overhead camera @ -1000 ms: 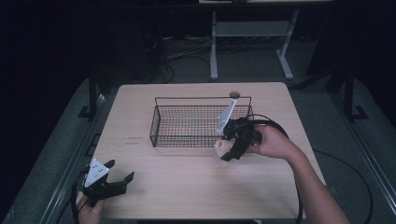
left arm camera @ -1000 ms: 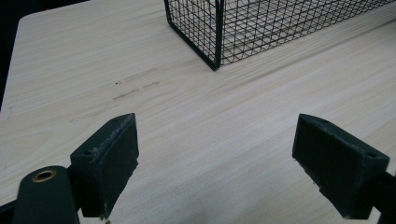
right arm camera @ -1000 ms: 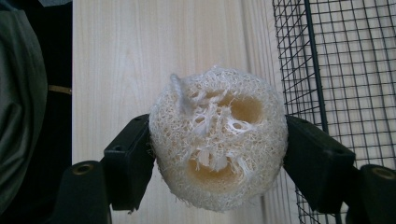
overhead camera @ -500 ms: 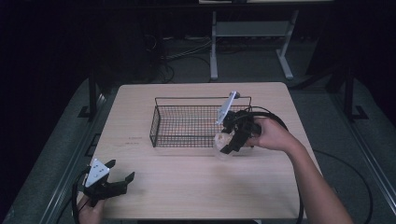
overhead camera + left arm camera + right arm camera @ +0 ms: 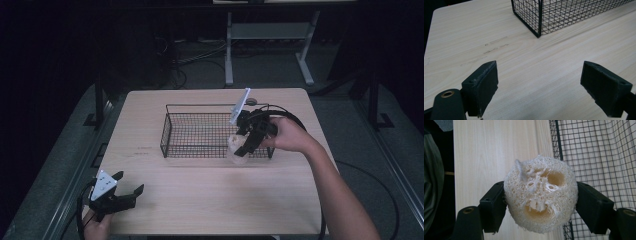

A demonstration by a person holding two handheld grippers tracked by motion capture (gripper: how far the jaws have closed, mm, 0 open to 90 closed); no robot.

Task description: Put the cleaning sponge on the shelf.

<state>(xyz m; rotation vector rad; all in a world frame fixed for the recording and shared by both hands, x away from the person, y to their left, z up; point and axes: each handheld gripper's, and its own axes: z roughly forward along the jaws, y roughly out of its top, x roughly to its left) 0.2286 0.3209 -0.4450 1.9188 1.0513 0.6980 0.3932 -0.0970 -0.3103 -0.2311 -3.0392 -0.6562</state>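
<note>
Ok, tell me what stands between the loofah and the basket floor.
Only the basket's near wall. The right gripper holds the loofah at that wall's right end, straddling the top rim, part still outside. The basket floor looks bare, and the left gripper sits far off at the table's near left corner.

A pale wood-grain desk (image 5: 210, 200) with rounded corners stands on grey floor mats (image 5: 60, 165). Behind it, a white metal stand (image 5: 265, 40) rises from the dark floor (black cables (image 5: 200, 55) lie coiled beside it).
</note>
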